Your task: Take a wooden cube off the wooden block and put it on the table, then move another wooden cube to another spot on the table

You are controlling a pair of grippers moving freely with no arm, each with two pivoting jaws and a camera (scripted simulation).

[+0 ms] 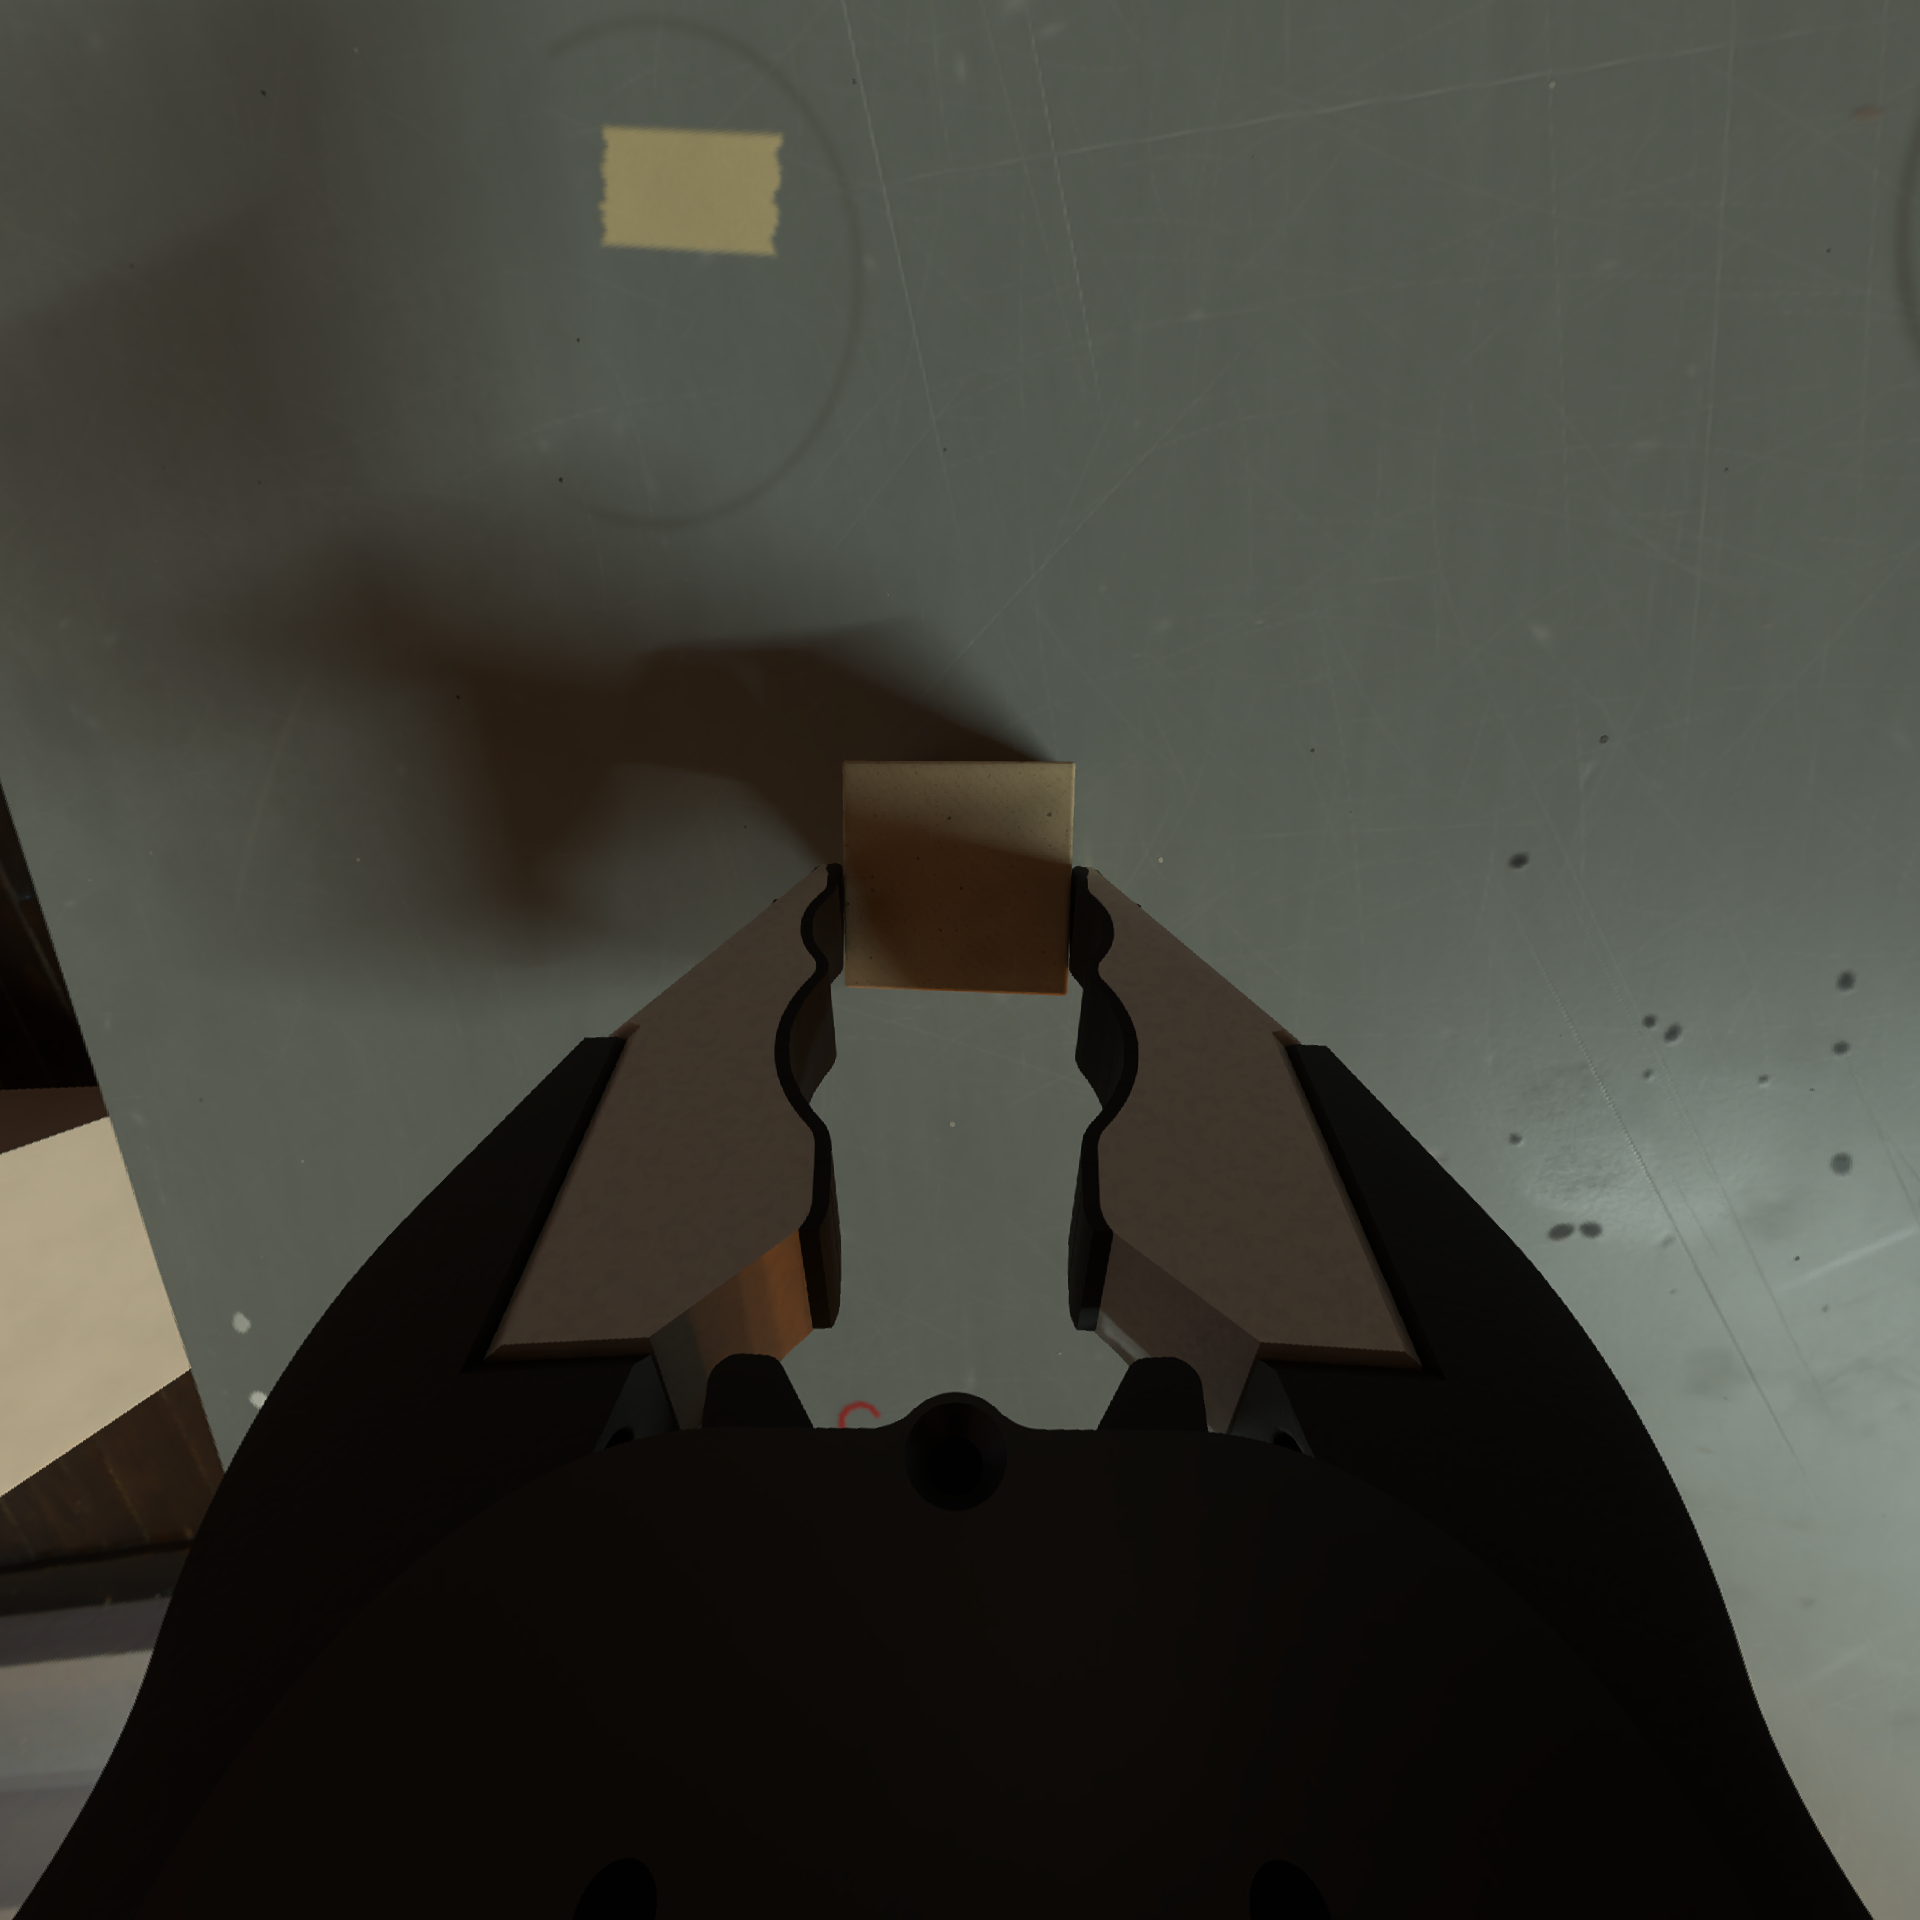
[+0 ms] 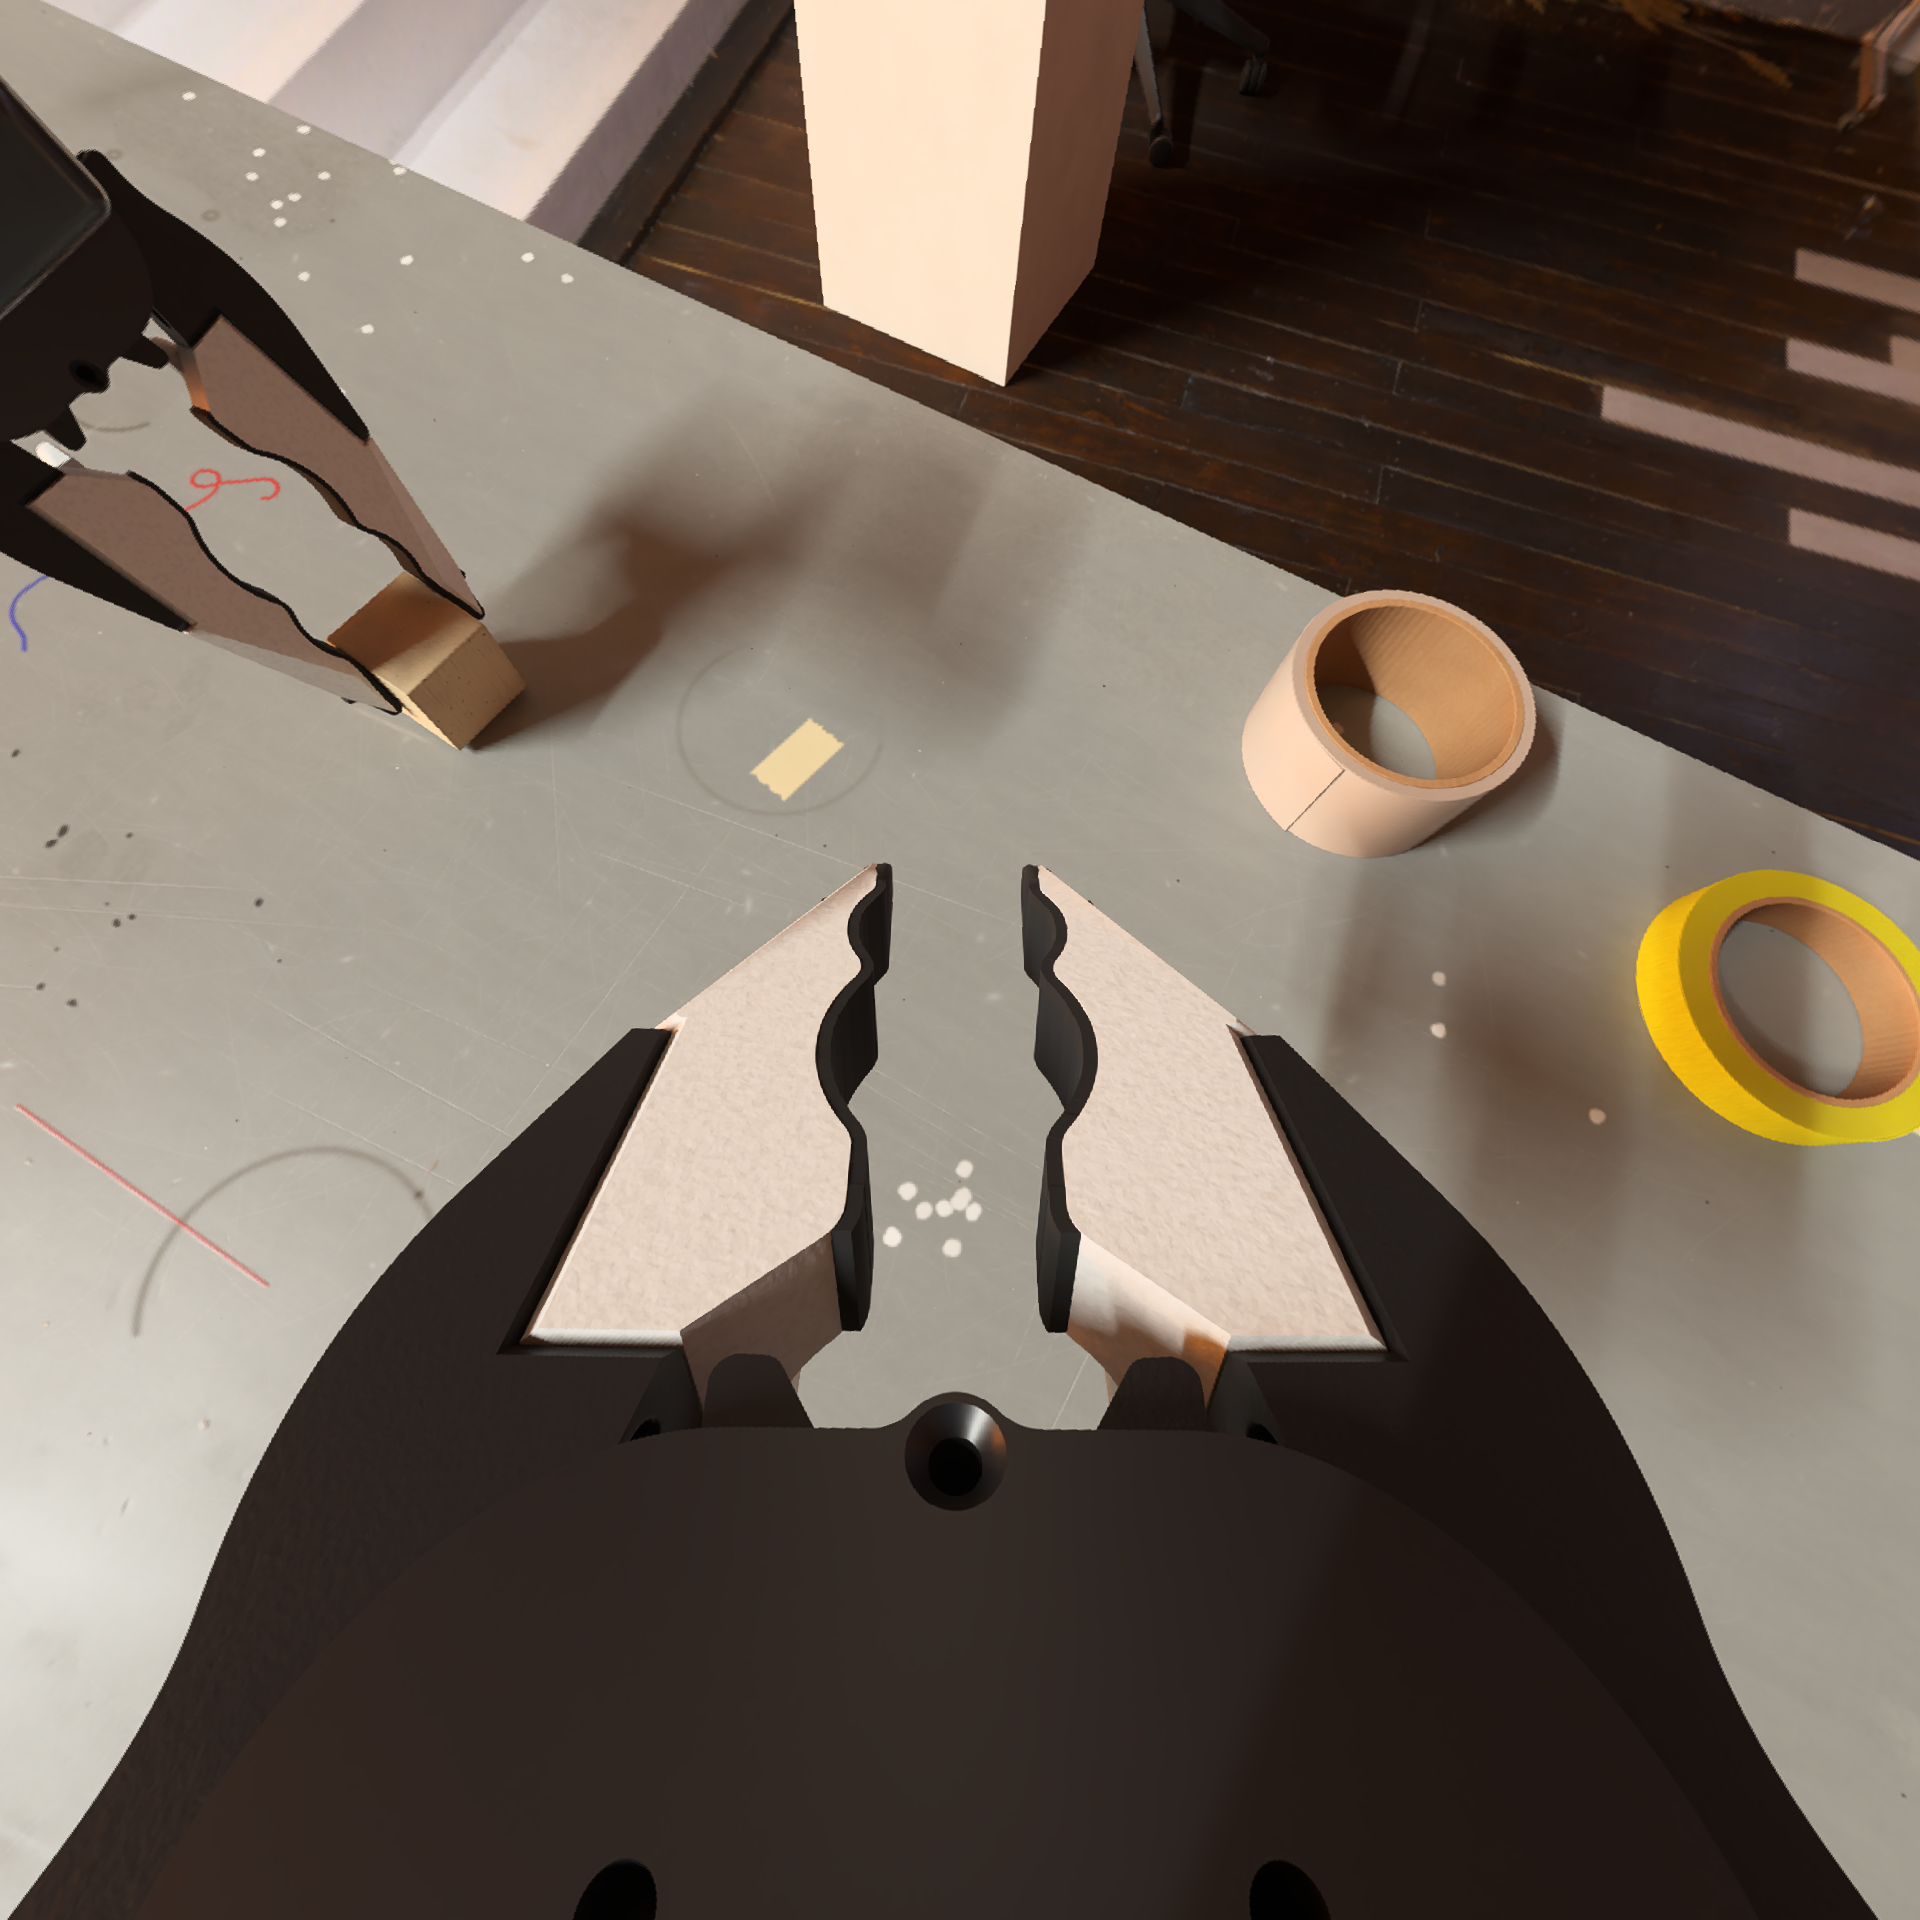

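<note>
A light wooden cube sits on the grey table. My left gripper points down at it, and its two fingertips press on the cube's left and right sides. The right wrist view shows the same cube resting on the table, at far left, between the left gripper's fingertips. My right gripper hovers above the middle of the table, its jaws partly open with nothing between them. No wooden block and no other cube is in view.
A flat piece of tan tape lies inside a faint circle between the two grippers. A beige tape roll and a yellow tape roll stand near the table's right edge. A pale pillar stands on the dark floor beyond.
</note>
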